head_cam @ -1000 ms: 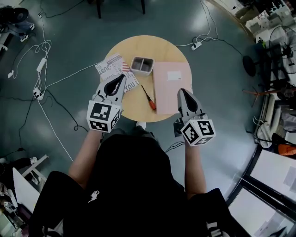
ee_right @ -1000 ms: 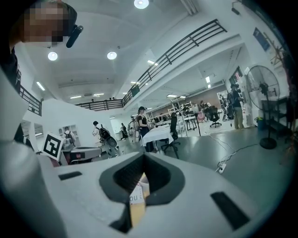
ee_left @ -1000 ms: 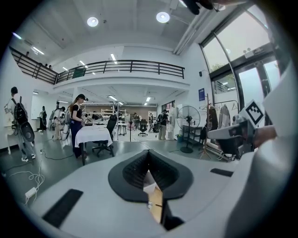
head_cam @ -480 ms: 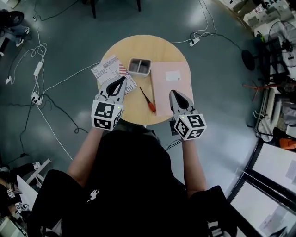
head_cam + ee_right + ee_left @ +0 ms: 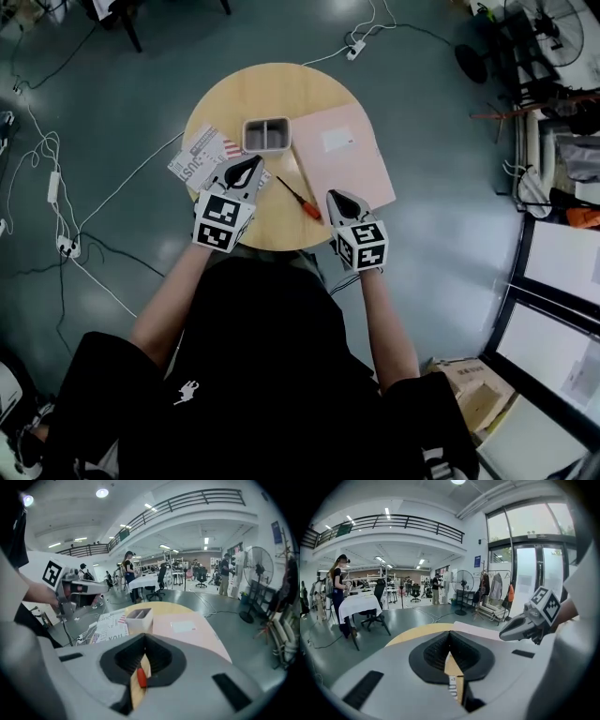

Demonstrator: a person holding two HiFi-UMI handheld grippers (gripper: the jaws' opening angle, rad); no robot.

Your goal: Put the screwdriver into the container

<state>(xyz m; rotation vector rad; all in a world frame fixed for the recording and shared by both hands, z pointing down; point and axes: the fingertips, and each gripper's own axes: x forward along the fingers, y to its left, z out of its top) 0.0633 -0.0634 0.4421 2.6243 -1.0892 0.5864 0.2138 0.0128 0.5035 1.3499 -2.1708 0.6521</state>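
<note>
The screwdriver (image 5: 300, 199), thin shaft and red handle, lies flat on the round wooden table (image 5: 234, 94), below the grey two-compartment container (image 5: 266, 134). My right gripper (image 5: 336, 197) hovers just right of the handle, jaws shut and holding nothing. In the right gripper view the red handle (image 5: 141, 677) shows through the slit under my right gripper (image 5: 144, 644), with the container (image 5: 139, 619) further ahead. My left gripper (image 5: 249, 166) is shut and empty over the magazine's right edge; my left gripper (image 5: 450, 641) shows only table below it.
A pink folder (image 5: 340, 157) covers the table's right side, overhanging the edge. A printed magazine (image 5: 199, 159) lies at the left. Cables and power strips (image 5: 354, 47) trail over the grey floor. A person stands at a desk (image 5: 340, 597) in the background.
My right gripper has moved left and closer to the screwdriver's red handle. The left gripper stays over the magazine. The head view has shifted, so the table sits further left.
</note>
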